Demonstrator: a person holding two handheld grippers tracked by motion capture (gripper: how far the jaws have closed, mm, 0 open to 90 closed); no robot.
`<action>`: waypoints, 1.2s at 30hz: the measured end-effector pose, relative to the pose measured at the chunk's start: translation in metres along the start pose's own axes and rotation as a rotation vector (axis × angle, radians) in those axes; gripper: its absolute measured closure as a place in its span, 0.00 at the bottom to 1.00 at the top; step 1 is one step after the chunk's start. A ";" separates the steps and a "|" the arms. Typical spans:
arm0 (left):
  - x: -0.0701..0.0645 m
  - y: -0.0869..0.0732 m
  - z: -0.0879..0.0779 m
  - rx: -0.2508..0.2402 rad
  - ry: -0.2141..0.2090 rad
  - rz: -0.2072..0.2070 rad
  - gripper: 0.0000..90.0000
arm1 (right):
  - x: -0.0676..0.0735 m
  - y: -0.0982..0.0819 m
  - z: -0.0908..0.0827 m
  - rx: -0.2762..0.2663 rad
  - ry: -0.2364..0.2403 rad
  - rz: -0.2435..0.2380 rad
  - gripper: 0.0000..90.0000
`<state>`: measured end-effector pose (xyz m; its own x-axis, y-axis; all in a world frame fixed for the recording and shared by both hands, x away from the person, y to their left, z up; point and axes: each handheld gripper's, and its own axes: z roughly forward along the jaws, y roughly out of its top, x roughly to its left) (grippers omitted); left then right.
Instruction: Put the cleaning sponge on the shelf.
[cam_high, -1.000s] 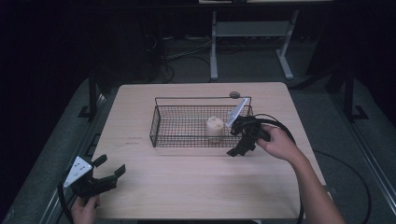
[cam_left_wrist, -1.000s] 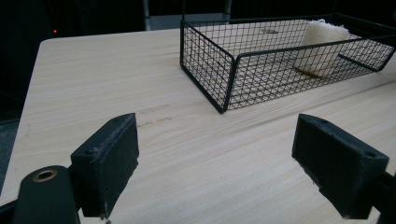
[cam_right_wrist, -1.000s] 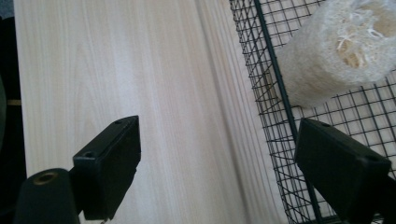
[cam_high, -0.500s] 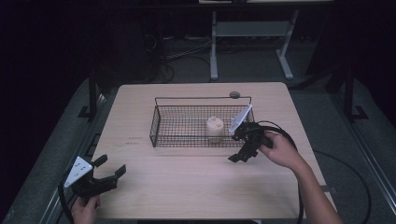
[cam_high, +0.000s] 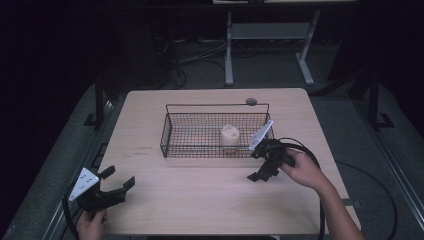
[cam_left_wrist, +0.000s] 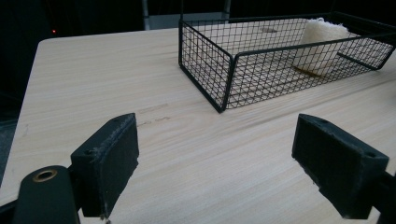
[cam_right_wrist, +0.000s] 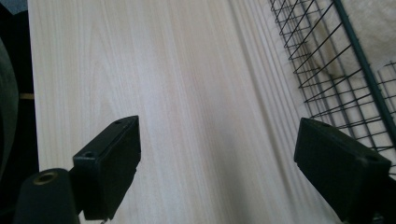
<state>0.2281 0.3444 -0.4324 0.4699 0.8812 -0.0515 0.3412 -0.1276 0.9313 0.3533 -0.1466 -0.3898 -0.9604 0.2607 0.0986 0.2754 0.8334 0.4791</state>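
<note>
Since the earlier frames, right gripper (cam_high: 261, 167) has drawn back from the wire basket (cam_high: 167, 135) toward the near side of the table (cam_high: 200, 200), now outside the basket's right end. Left gripper (cam_high: 112, 187) unchanged, parked at the near-left corner.

Right gripper: jaws spread wide, nothing between them; in its own view, bare wood lies between the fingers (cam_right_wrist: 109, 163), with basket mesh (cam_right_wrist: 327, 70) beyond the right-hand one.

Left gripper: jaws wide open, empty; bare tabletop between the fingers (cam_left_wrist: 109, 163), basket (cam_left_wrist: 224, 70) ahead and well apart.

Object: pale cream cylinder, looks like a sponge or foam roll (cam_high: 229, 136), standing upright on the basket floor, toward the right end. In the left gripper view the same roll (cam_left_wrist: 320, 44) sits far ahead, behind the mesh, beyond the right-hand finger. Nothing touches it.

Small dark round disc (cam_high: 251, 101) rests beyond the basket's far rim.

Judgement: placement into the basket appears done — roll released, standing free. Remaining, at most: clear the right hand (cam_high: 300, 170) fully to rest. Nothing else loose on the table to load, as far as visible.
</note>
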 end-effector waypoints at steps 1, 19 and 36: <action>0.000 0.000 0.000 0.000 0.000 0.000 0.15 | 0.000 0.000 0.000 0.000 0.000 0.000 0.16; -0.001 0.000 0.001 0.004 -0.001 0.004 0.15 | 0.009 -0.026 0.004 -0.010 0.000 0.027 0.16; -0.002 0.000 0.001 0.007 -0.003 0.009 0.16 | 0.023 -0.045 0.005 -0.021 -0.015 0.029 0.16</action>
<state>0.2282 0.3418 -0.4330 0.4750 0.8789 -0.0443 0.3428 -0.1384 0.9291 0.3193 -0.1757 -0.4141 -0.9513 0.2918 0.0993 0.3017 0.8153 0.4942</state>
